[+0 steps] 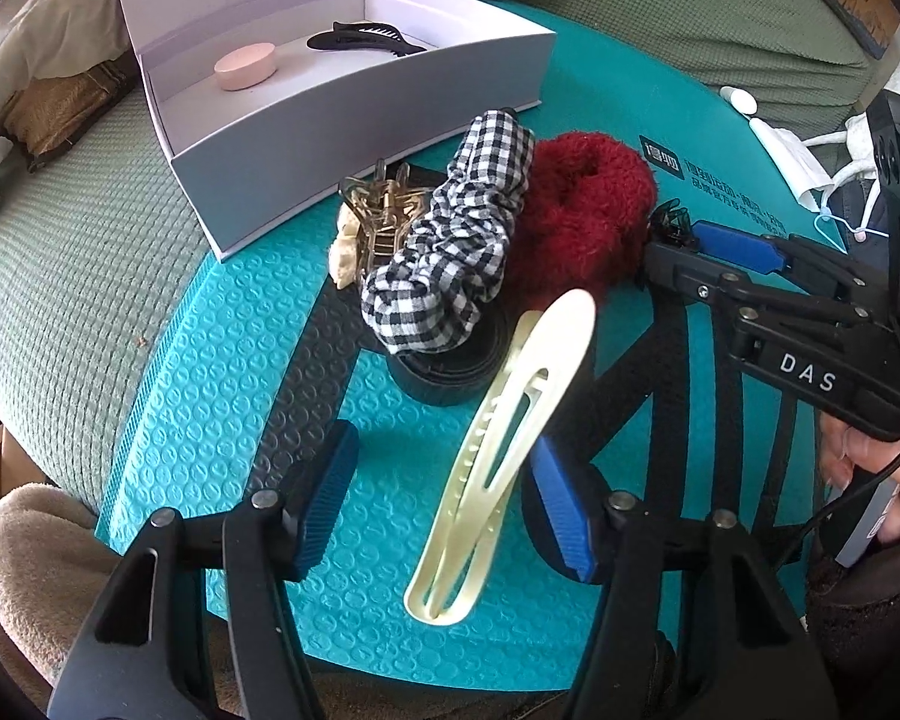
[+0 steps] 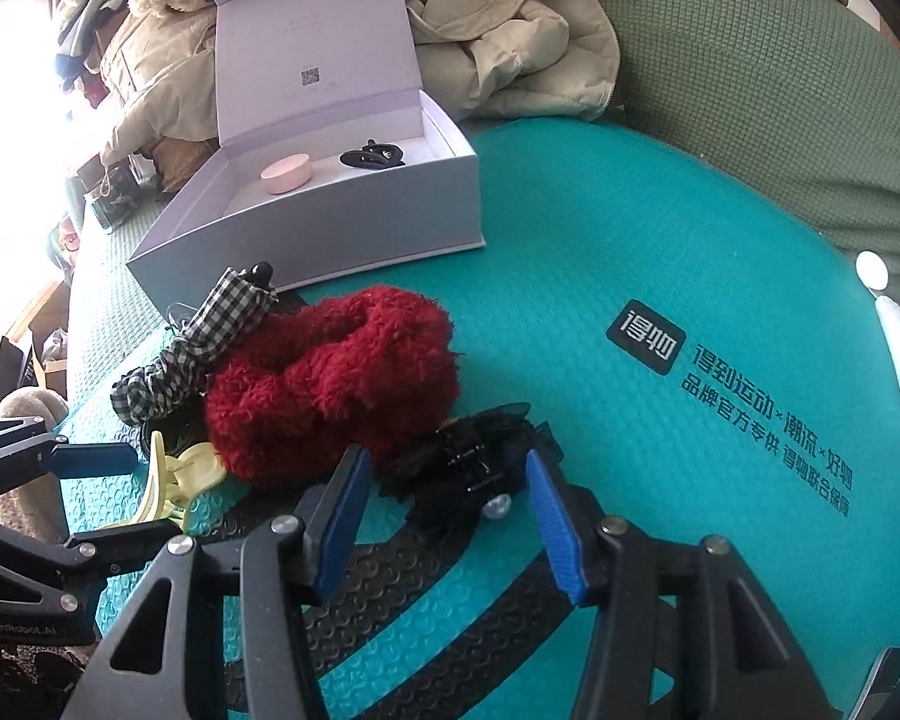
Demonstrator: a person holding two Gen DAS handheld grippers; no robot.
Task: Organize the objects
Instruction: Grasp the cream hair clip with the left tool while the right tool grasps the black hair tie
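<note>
A cream long hair clip lies on the teal mat, between the fingers of my open left gripper. Behind it lie a checked scrunchie, a red fluffy scrunchie and an amber claw clip. My open right gripper straddles a black claw clip next to the red scrunchie. The open white box holds a pink round case and a black clip.
A black coiled band sits under the checked scrunchie. A jacket lies behind the box on the green bedspread. A face mask and a phone lie at the right.
</note>
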